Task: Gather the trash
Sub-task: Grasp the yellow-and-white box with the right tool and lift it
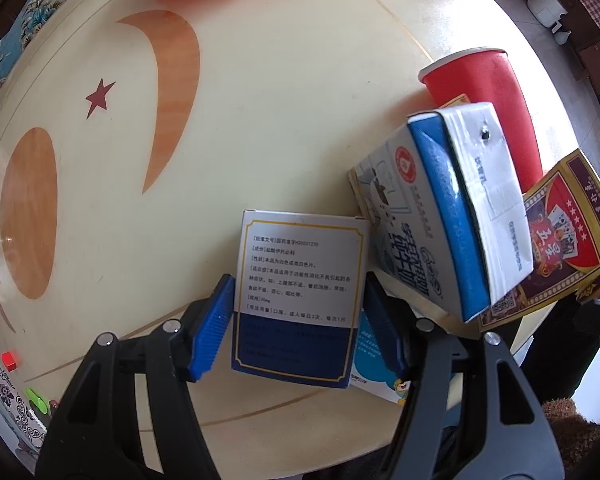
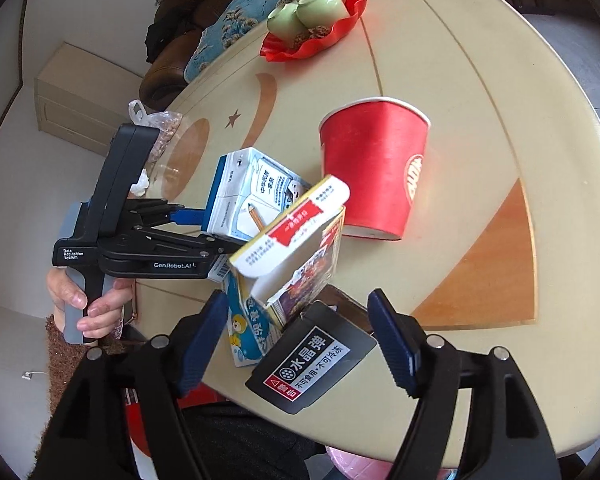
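The left gripper [image 1: 298, 326] has ribbed blue pads, and they press on both sides of a flat white and blue cardboard box [image 1: 300, 300] covered in small print. The box stands up straight between them, so it is held tight.

Just to the right of that gripper leans a shiny milk carton [image 1: 440, 216] with sharp folded corners. Behind the carton stands a smooth red paper cup [image 1: 484, 84]. A glossy card box [image 1: 572, 236] with red and gold pictures lies further right.

The right gripper [image 2: 300, 344] is wide open and grips nothing. Its bumpy blue fingers [image 2: 396, 348] stand apart. Between them, at the near edge of the table [image 2: 480, 160], lies a flat black packet [image 2: 312, 364] with a white label. No pad touches it. Just ahead of this gripper sits the card box, its flap open.
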Demonstrator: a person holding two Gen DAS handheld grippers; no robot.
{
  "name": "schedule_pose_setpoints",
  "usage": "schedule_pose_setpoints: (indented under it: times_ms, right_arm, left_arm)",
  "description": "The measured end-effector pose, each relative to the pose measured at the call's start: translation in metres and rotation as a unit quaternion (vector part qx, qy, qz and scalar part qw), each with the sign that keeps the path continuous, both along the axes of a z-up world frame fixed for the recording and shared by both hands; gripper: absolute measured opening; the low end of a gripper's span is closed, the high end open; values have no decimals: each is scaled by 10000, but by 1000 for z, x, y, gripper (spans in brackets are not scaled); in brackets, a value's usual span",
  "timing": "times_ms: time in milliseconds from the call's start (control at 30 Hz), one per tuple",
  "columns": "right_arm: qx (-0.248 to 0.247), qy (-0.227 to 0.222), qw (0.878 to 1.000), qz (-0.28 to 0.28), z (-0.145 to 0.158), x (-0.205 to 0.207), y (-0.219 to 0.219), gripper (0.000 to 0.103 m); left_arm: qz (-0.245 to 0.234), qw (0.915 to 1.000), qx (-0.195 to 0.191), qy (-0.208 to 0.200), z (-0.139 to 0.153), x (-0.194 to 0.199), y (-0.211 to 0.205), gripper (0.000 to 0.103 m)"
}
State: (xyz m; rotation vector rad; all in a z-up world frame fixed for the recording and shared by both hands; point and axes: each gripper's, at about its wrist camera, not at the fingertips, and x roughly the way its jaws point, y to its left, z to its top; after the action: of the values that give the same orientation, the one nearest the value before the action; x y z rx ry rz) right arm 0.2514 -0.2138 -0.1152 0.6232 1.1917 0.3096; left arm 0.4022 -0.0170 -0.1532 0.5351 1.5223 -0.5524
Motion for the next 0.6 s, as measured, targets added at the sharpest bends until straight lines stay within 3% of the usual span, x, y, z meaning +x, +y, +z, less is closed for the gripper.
schedule_pose_setpoints:
  times_ms: [167,233,267,367,400,600]
  right_arm:
    - [62,5,10000,-45,-1,12,1,68]
    - [268,118,9996,40,-7,17,4,52]
    - [277,158,9994,96,-10,18,8,38]
    - [264,142,9995,77,-12,19,9,33]
    - [254,140,9996,64,-12,19,9,25]
    - [214,60,9997,83,-11,19,7,22]
  left_arm:
    - [10,10000,0,-2,0,-1,0,63]
    - [9,10000,9,-17,0,-1,0,63]
    - [5,10000,15,-28,1,-1,0,63]
    - [-30,10000,36,-74,1,-7,-4,63]
    - [-39,9999,38,-85,1,-8,-5,63]
    - [-86,9996,111,-242,2,-15,-9,62]
